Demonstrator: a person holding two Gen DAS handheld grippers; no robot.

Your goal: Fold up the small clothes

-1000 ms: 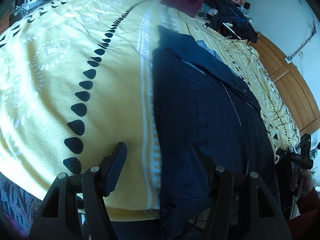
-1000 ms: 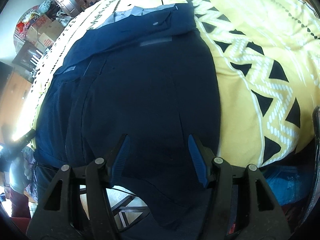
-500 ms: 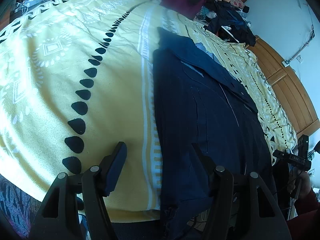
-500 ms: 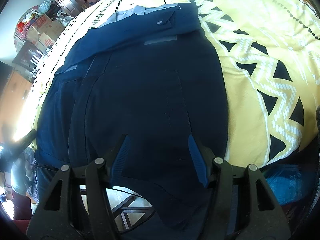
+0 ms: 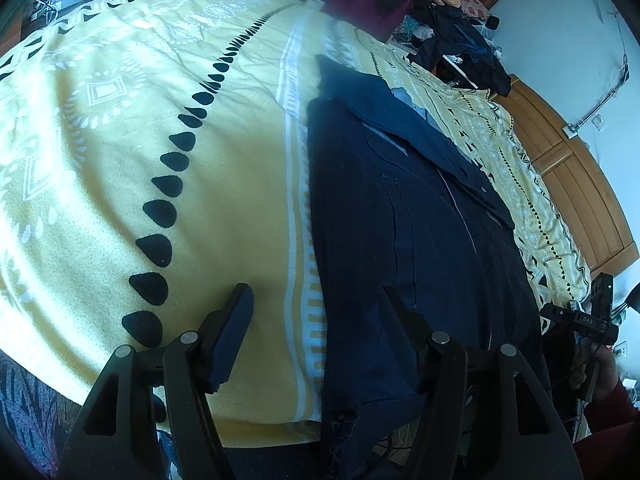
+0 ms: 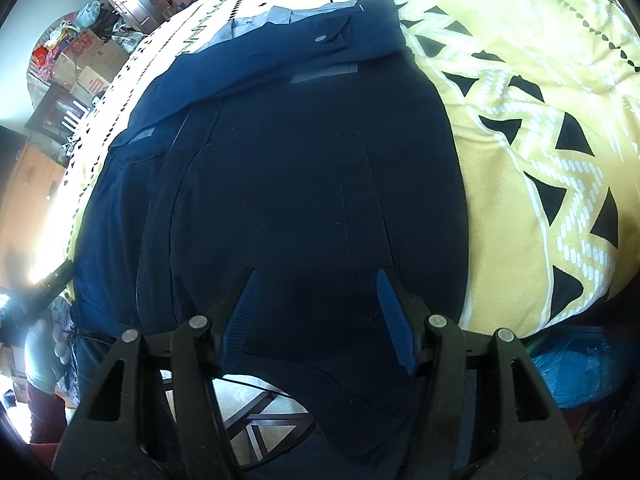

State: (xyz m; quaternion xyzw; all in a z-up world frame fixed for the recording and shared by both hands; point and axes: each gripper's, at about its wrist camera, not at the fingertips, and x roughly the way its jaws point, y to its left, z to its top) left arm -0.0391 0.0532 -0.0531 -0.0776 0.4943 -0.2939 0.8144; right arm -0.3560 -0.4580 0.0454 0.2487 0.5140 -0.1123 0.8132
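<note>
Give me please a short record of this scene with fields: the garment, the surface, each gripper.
garment: dark navy cloth garment with pale blue lining, spread flat, its near edge hanging over the bed's edge
surface: yellow patterned bed cover
left gripper: open, over the garment's left edge, holding nothing
right gripper: open, over the garment's near end, holding nothing

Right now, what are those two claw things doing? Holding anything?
Left gripper: open, holding nothing.
Right gripper: open, holding nothing, above the navy garment.

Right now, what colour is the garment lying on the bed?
Dark navy garment with pale grey-blue trim, on a yellow patterned bedspread; clearest in the right wrist view.
</note>
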